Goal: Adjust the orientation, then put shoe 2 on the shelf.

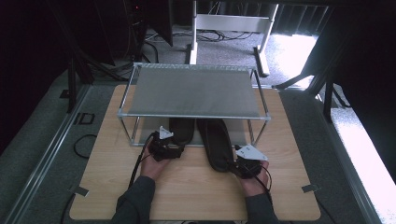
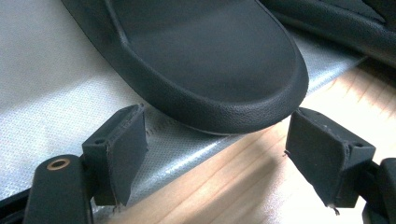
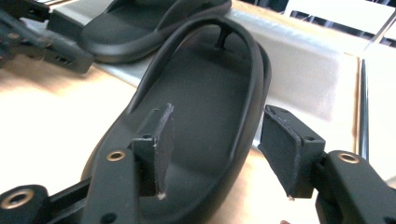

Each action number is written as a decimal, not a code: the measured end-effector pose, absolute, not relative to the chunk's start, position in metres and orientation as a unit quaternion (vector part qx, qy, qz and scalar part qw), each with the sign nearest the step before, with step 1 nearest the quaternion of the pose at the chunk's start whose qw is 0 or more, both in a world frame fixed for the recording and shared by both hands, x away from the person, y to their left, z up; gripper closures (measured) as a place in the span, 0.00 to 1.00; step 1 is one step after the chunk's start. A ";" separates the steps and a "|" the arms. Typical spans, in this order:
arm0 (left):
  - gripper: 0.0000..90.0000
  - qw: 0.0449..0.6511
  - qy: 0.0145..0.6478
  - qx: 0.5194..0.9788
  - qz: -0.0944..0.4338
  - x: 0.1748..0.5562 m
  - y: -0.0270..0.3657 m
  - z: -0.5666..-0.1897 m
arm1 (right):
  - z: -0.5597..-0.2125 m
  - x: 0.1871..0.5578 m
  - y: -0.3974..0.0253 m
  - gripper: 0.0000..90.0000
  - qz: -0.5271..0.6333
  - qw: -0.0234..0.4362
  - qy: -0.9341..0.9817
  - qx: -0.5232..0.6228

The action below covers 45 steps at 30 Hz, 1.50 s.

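Two black sandals lie side by side at the bottom of a metal shoe rack [image 1: 194,91]. The left sandal [image 1: 182,128] rests on the grey lower shelf [image 2: 46,93], its heel [image 2: 210,60] just overhanging the shelf edge. My left gripper [image 2: 224,140] is open, its jaws standing either side of that heel a little short of it, touching nothing. The right sandal [image 1: 217,144] sticks out onto the wooden table. My right gripper [image 3: 222,144] is open at its heel: one pad [image 3: 156,149] is over the footbed, the other outside the rim of the right sandal [image 3: 201,93].
The rack's grey top shelf covers the sandals' toes in the high view. The wooden table [image 1: 196,191] has bare room in front of the rack. My left gripper [image 3: 42,37] shows far off in the right gripper view. Cables and a white frame [image 1: 229,23] lie on the floor behind.
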State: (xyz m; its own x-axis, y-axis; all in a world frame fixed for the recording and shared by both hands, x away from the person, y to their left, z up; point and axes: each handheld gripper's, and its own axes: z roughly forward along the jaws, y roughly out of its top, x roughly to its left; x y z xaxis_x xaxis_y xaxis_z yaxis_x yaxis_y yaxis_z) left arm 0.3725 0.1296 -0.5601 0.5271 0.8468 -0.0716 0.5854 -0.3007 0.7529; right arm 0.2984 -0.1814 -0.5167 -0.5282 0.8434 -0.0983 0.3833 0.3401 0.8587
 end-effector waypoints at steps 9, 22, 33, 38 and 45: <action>0.23 0.378 0.454 0.788 0.172 0.372 0.130 -0.560 | -0.518 0.278 -0.192 0.42 0.412 0.242 0.785 0.394; 0.23 0.378 0.455 0.788 0.172 0.372 0.130 -0.560 | -0.529 0.256 -0.197 0.34 0.398 0.210 0.810 0.376; 0.23 0.378 0.454 0.788 0.173 0.372 0.130 -0.560 | -0.535 0.263 -0.195 0.40 0.392 0.211 0.810 0.383; 0.23 0.378 0.455 0.788 0.172 0.373 0.130 -0.560 | -0.536 0.269 -0.192 0.48 0.395 0.201 0.812 0.380; 0.23 0.378 0.455 0.788 0.172 0.373 0.130 -0.560 | -0.536 0.271 -0.188 0.50 0.395 0.203 0.813 0.376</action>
State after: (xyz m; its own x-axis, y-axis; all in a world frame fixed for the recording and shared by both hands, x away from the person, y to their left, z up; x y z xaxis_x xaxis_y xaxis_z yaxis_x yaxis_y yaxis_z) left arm 0.3725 0.1297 -0.5601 0.5273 0.8466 -0.0723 0.5860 -0.3008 0.7524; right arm 0.2710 -0.1882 -0.5359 -0.6343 0.7724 -0.0327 0.4517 0.4046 0.7951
